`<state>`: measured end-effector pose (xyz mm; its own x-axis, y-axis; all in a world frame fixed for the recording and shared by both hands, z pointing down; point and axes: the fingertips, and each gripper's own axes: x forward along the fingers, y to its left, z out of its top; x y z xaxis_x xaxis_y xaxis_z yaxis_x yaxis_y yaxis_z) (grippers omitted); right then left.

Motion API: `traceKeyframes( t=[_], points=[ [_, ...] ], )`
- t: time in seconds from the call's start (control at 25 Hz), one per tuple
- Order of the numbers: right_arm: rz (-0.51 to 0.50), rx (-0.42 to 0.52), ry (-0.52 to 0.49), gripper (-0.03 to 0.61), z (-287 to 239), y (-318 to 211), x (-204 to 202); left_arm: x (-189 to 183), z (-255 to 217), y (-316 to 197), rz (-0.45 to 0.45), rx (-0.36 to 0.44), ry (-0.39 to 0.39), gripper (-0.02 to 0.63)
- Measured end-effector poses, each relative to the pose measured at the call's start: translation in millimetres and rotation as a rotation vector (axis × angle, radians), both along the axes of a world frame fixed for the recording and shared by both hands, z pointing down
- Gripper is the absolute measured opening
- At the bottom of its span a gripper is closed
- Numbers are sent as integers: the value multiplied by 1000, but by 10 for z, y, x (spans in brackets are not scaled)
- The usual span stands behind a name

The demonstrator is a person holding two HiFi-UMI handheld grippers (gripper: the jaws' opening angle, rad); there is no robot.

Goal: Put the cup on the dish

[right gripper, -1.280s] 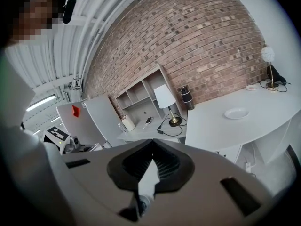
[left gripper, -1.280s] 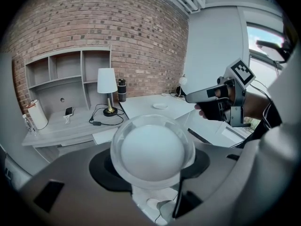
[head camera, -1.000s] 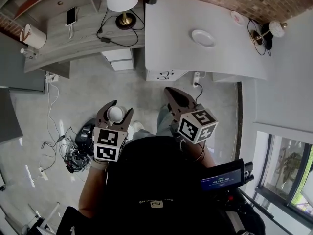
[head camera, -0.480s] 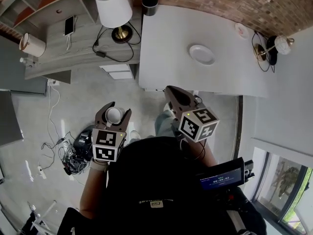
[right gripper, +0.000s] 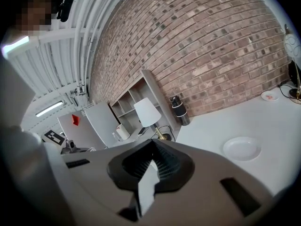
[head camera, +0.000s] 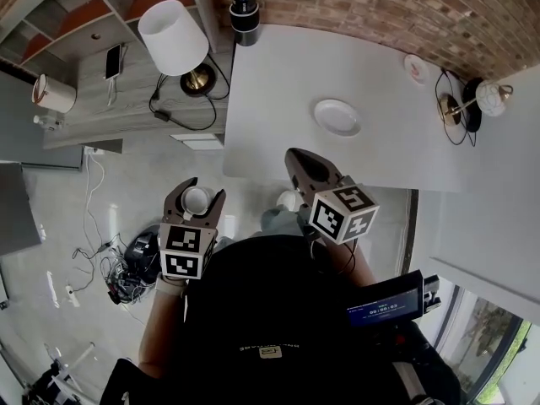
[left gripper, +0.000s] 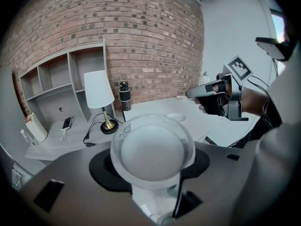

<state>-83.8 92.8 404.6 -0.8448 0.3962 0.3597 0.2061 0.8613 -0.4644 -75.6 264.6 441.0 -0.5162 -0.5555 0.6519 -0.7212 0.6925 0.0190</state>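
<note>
A white cup [left gripper: 153, 150] sits mouth-up between the jaws of my left gripper [head camera: 197, 190], which is shut on it and held over the floor, short of the table. In the head view the cup [head camera: 197, 199] shows as a pale disc between the two fingers. The dish [head camera: 337, 116] is a white plate lying on the white table [head camera: 270, 74]; it also shows in the left gripper view [left gripper: 175, 117] and in the right gripper view [right gripper: 241, 148]. My right gripper [head camera: 297, 160] is shut with nothing in it, its tip at the table's near edge.
A lamp with a white shade [head camera: 175, 39] and a phone [head camera: 112, 61] are on the grey shelf unit to the left. A black bottle [head camera: 244, 5] stands at the table's far corner, a small pink saucer [head camera: 415, 68] at its right. Cables [head camera: 118, 264] lie on the floor.
Both grippers have moved toward the table; the table and dish now lie nearer in the head view. The cup stays in the left gripper.
</note>
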Motion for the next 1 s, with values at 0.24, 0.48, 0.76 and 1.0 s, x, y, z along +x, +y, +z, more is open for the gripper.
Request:
traceKeyframes(
  t=[0.24, 0.48, 0.76, 1.0],
  points=[
    [0, -11, 1, 3, -12, -439, -100, -114, -39, -345, -29, -17, -3, 255],
    [-6, -37, 15, 3, 49, -751, -138, -197, -107, -612, -60, -30, -6, 255],
    [26, -53, 25, 3, 89, -1011, -199, -273, -156, -873, -34, -34, -8, 255],
    [64, -43, 36, 3, 99, -1137, -241, -438, -128, -1022, 13, -37, -3, 255]
  ],
)
